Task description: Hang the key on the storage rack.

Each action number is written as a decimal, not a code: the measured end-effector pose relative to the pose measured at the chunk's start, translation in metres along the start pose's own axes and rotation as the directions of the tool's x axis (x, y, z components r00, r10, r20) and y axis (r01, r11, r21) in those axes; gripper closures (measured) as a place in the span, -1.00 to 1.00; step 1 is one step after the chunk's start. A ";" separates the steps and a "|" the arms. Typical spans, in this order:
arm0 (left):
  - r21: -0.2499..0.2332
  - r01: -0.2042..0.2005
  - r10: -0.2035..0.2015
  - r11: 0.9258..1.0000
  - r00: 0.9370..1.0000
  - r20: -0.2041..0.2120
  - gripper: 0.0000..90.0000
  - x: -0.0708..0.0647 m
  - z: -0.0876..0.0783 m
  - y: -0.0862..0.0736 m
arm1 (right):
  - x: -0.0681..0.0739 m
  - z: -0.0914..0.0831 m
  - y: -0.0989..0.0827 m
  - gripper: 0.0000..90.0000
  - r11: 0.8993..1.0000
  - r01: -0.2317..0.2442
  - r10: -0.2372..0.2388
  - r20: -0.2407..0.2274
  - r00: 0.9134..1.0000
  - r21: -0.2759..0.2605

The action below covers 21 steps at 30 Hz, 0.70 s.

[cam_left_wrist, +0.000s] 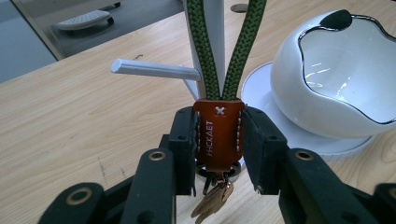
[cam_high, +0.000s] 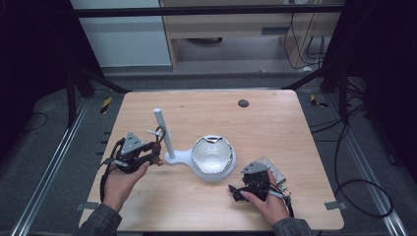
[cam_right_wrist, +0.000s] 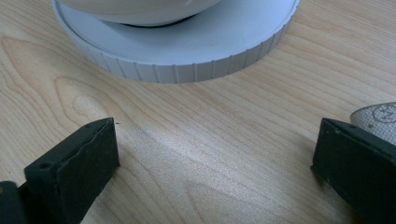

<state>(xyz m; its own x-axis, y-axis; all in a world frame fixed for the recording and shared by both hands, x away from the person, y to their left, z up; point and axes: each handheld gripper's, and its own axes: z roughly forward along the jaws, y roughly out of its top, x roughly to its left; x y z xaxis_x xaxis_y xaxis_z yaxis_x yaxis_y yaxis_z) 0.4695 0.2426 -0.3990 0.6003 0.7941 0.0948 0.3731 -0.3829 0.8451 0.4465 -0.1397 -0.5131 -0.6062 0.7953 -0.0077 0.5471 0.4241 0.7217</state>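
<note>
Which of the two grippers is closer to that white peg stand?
Left. The left gripper sits right beside the white peg stand, clamping a green-corded key strap at its peg. The right gripper rests farther off, beyond the white bowl.

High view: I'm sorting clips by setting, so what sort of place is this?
Probably a lab recording station, not a home: a bare wooden table inside dark metal framing, with loose cables on the grey floor.

High view: fixed above the near edge of the bench [cam_high: 275, 118], facing forward and down, far from the white bowl [cam_high: 212, 153]. Left tool view: close, low, level, bowl [cam_left_wrist: 336, 79] at right. Right tool view: very close, just above the bench, facing the bowl's round base [cam_right_wrist: 187, 51]. All share bowl and base.
</note>
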 end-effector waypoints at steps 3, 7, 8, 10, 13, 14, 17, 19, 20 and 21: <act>0.001 0.002 -0.002 1.000 1.000 -0.001 0.46 0.000 0.002 0.000 | 0.000 0.000 0.000 -0.99 1.000 0.000 0.000 0.000 1.000 0.000; 0.003 0.004 -0.004 1.000 1.000 -0.003 0.46 -0.001 0.005 0.001 | 0.000 0.000 0.000 -0.99 1.000 0.000 0.000 0.000 1.000 0.000; 0.002 0.005 -0.005 1.000 1.000 -0.003 0.46 -0.001 0.005 0.001 | 0.000 0.000 0.000 -0.99 1.000 -0.001 0.001 0.000 1.000 0.000; 0.002 0.006 -0.006 1.000 1.000 -0.003 0.46 -0.002 0.005 0.001 | 0.000 0.000 0.000 -0.99 1.000 -0.002 0.002 0.000 1.000 0.000; 0.000 0.009 -0.009 1.000 1.000 -0.003 0.46 -0.001 0.006 0.001 | 0.000 0.000 0.000 -0.99 1.000 -0.001 0.001 0.000 1.000 0.000; 0.000 0.009 -0.009 1.000 1.000 -0.003 0.46 -0.001 0.006 0.001 | 0.000 0.000 0.000 -0.99 1.000 -0.001 0.001 0.000 1.000 0.000; -0.002 0.012 -0.012 1.000 1.000 -0.004 0.45 -0.001 0.006 0.000 | 0.000 0.000 0.000 -0.99 1.000 -0.001 0.001 0.000 1.000 0.000; -0.003 0.020 -0.020 1.000 1.000 0.003 0.43 -0.002 0.008 0.000 | 0.000 0.000 0.000 -0.99 1.000 -0.001 0.001 0.000 1.000 0.000; 0.002 0.025 -0.025 1.000 1.000 0.005 0.39 -0.002 0.009 0.000 | 0.000 0.000 0.000 -0.99 1.000 -0.001 0.001 0.000 1.000 0.000; -0.002 0.031 -0.031 1.000 1.000 0.000 0.20 -0.003 0.010 -0.001 | 0.000 0.000 0.000 -0.99 1.000 0.001 -0.001 0.001 1.000 0.000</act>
<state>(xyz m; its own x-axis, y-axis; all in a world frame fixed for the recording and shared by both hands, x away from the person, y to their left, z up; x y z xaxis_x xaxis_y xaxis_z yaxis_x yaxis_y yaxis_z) 0.4745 0.2358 -0.4058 0.5882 0.8058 0.0687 0.3902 -0.3572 0.8486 0.4462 -0.1397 -0.5131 -0.6062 0.7953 -0.0090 0.5464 0.4247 0.7218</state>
